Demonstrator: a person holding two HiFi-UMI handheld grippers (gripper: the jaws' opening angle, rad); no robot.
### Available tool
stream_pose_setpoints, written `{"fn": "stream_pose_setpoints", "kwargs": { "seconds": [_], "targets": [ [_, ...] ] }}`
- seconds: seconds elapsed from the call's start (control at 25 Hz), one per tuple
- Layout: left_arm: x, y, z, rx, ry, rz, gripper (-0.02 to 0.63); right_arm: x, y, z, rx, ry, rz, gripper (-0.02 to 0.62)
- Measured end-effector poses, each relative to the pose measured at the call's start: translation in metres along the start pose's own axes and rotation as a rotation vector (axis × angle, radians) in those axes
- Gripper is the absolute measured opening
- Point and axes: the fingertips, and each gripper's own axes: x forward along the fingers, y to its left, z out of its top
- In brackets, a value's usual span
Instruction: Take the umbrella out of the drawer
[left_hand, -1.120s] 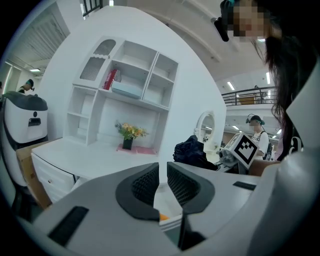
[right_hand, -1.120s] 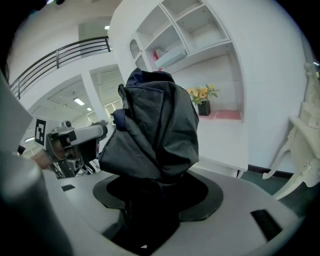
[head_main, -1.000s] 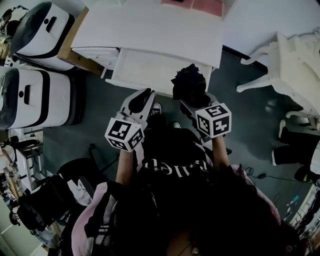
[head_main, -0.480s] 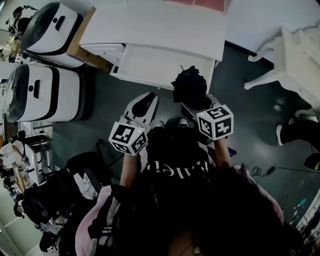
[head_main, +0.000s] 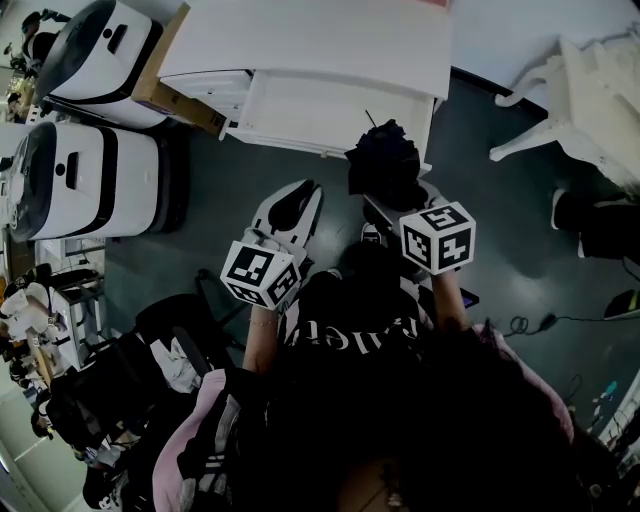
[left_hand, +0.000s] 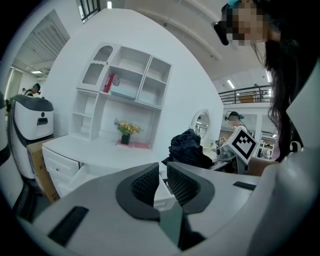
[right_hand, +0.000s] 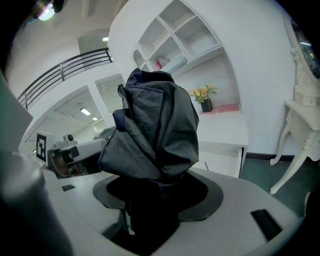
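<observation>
White desk ahead of my left claw, its drawer open toward it, flower pot and pink mat at the desk's far edge, dark floor beneath.

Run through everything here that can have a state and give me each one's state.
umbrella: folded and bunched, held up clear of the drawer
drawer: pulled open
right gripper: shut on the umbrella
left gripper: shut, nothing between its jaws
</observation>
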Motion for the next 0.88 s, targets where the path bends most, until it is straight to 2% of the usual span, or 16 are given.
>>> {"fn": "stream_pose_setpoints", "kwargs": {
  "seconds": [0.16,0.36,0.56,0.88],
  "targets": [
    [-0.031,-0.003,-0.007,-0.011,-0.014,-0.009,0.058,-0.003,0.023,-0.009,0.008,-0.009,-0.016,0.27],
    [-0.116,-0.002,-0.025,-0.011,-0.04,-0.015,0.058,-0.007,0.096,-0.042,0.017,-0.033,-0.027,0.27],
    [-0.18,-0.004,-0.041,-0.012,-0.057,-0.024,0.058,-0.012,0.147,-0.072,0.036,-0.054,-0.041,0.27],
    [-0.233,-0.012,-0.06,-0.017,-0.048,-0.069,0.058,-0.034,0.199,-0.112,0.069,-0.065,-0.073,0.27]
  ]
}}
